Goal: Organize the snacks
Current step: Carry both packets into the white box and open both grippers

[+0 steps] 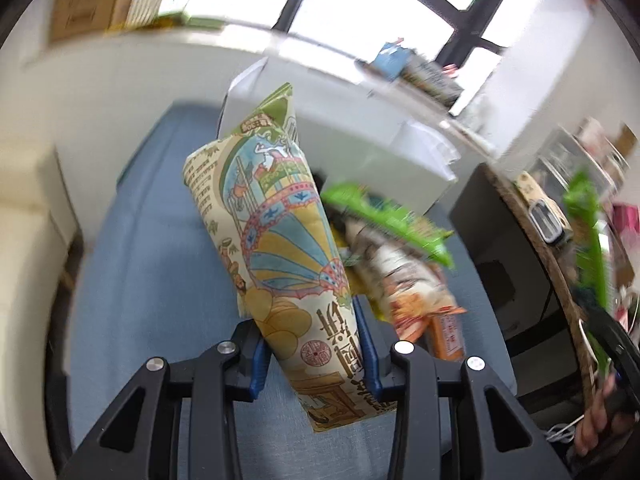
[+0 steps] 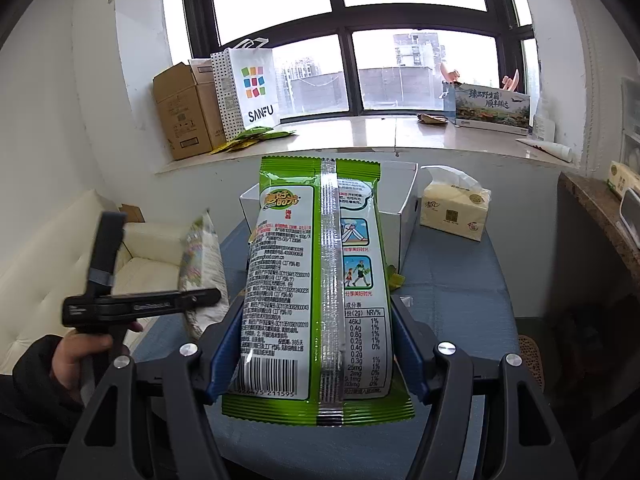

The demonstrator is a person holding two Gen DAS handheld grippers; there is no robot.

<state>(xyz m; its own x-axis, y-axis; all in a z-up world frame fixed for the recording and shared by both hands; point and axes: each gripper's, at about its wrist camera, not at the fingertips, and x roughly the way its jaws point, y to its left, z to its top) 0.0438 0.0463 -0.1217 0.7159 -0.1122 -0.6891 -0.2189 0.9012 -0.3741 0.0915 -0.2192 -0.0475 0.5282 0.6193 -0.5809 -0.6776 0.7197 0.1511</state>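
— Left gripper (image 1: 316, 356) status? Clamped narrow on cream illustrated packet (image 1: 280, 248), frame centre.
— Right gripper (image 2: 320, 356)? Clamped half-wide on green packet (image 2: 320, 280), centre.
— Surroundings? White box (image 2: 396, 204) behind, upper centre; tissue pack (image 2: 454, 208) right; loose snacks (image 1: 400, 264) beside cream packet.

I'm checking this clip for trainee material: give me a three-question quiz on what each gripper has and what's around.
1. True or false: both grippers are closed on snack bags.
2. Which bag does the right gripper hold? A) green seaweed bag B) balloon-print bag C) tissue pack
3. Fill in: the white open box stands on the ___ table.

Key: 1 true, the left gripper pinches the balloon-print bag; 2 A; 3 blue.
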